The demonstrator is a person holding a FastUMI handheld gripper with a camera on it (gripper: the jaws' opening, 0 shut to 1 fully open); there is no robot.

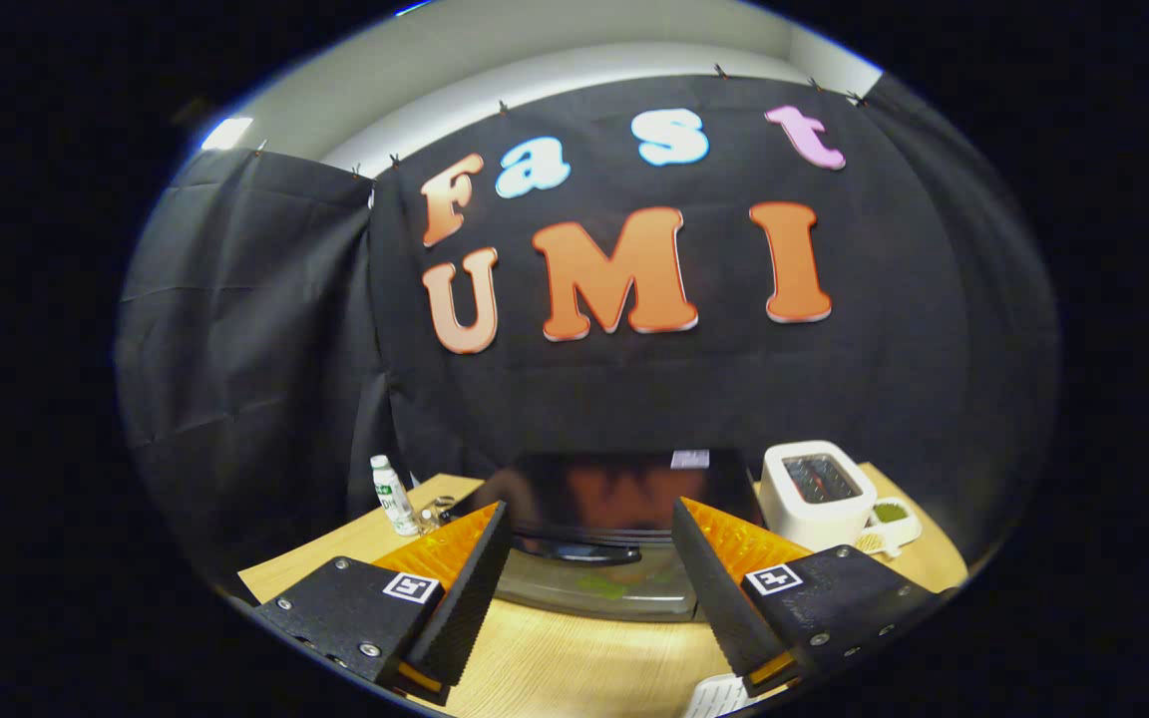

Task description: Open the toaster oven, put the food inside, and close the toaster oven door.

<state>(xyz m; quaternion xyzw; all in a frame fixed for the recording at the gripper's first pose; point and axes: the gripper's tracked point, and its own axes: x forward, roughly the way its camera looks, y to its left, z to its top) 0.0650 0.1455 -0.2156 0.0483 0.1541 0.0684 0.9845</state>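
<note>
The black toaster oven point(594, 484) stands on the wooden table point(574, 663), just ahead of my fingers, and I look down on its glossy top. Its dark door handle point(582, 550) runs across the gap between the fingers, with the glass door point(594, 593) below it. Faint green and orange shapes show in the glass; I cannot tell whether they are food inside or reflections. The door looks closed. My gripper point(589, 514) is open, its fingers apart on either side of the handle, with nothing held between them.
A white pop-up toaster point(819, 494) stands right of the oven, with a small white dish of something green point(892, 514) beside it. A white bottle point(393, 494) and small items point(435, 516) sit left of the oven. A paper sheet point(719, 696) lies near the right finger.
</note>
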